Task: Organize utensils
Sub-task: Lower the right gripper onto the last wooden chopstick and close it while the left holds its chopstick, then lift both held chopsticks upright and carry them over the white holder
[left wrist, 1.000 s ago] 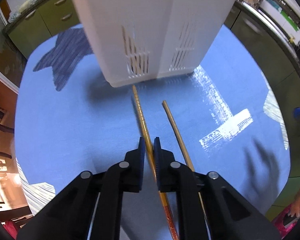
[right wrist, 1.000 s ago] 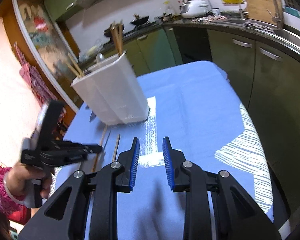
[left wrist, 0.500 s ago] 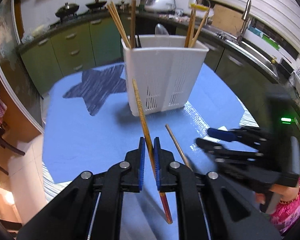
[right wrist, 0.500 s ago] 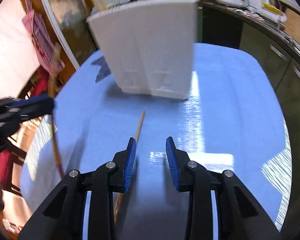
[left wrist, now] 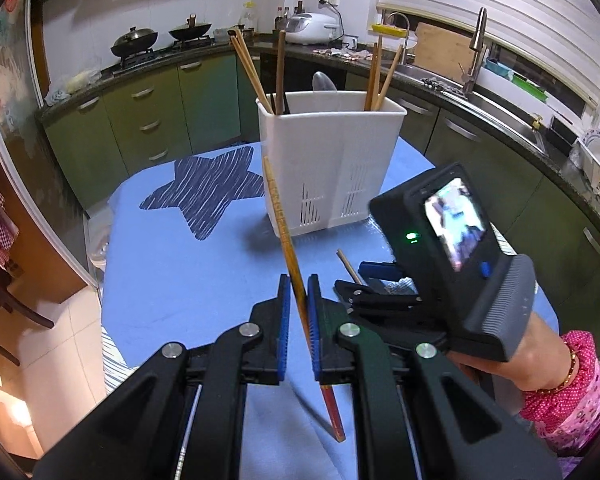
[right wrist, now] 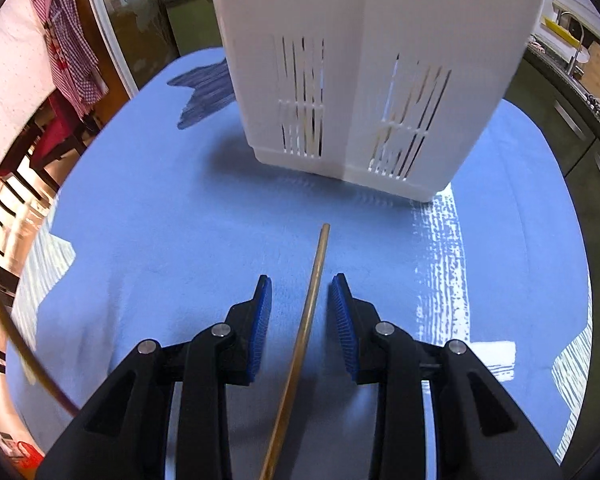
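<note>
L tongs [left wrist: 297,300] clamped on chopstick [left wrist: 284,232], lifted off counter [left wrist: 172,280] — R tongs [right wrist: 302,308] apart, straddling 2nd chopstick [right wrist: 314,280] lying flat. Next: close R, then drop both in caddy [left wrist: 332,152].

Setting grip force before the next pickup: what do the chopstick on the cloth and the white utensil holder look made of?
Chopstick on the cloth: probably bamboo or wood, plain tan, matte, round and uncoated.
White utensil holder: looks like moulded plastic, smooth with a slight sheen and moulded drain slots near its base.
Held chopstick in the left gripper: likely lacquered wood, glossy yellow shaft with a red end.
</note>
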`<state>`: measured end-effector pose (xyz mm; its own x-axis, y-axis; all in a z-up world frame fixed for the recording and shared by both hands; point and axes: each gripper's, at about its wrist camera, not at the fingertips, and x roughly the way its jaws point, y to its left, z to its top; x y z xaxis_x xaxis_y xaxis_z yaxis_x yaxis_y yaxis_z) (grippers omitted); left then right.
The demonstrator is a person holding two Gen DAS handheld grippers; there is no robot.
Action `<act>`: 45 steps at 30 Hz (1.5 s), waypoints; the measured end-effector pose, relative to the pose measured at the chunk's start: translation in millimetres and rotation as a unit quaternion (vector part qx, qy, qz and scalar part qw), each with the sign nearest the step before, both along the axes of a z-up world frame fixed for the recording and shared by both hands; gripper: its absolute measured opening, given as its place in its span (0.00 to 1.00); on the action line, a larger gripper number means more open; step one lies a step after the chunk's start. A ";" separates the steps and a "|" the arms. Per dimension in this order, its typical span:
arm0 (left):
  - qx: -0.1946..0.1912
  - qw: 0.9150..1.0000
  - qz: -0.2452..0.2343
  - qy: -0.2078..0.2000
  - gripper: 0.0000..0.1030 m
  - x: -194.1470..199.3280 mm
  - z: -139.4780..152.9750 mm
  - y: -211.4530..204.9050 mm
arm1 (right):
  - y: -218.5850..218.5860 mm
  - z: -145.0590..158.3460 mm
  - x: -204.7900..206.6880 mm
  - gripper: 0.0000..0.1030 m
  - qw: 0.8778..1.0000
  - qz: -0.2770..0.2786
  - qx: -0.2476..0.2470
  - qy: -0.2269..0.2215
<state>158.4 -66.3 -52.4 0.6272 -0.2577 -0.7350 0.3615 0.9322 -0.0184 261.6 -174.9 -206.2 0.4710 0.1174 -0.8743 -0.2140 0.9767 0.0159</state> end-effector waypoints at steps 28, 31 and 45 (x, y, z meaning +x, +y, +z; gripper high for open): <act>0.013 0.997 0.029 0.067 0.08 38.4 -27.3 0.7 | -43.6 72.1 -27.3 0.05 0.993 -0.017 0.103 -0.062; 0.029 0.994 0.049 0.090 0.19 59.4 -46.9 0.1 | -56.9 97.0 -42.8 0.05 0.988 -0.022 0.121 -0.091; 0.068 0.983 0.080 0.149 0.24 104.5 -89.4 -11.1 | -103.7 161.5 -83.6 0.05 0.977 -0.029 0.149 -0.151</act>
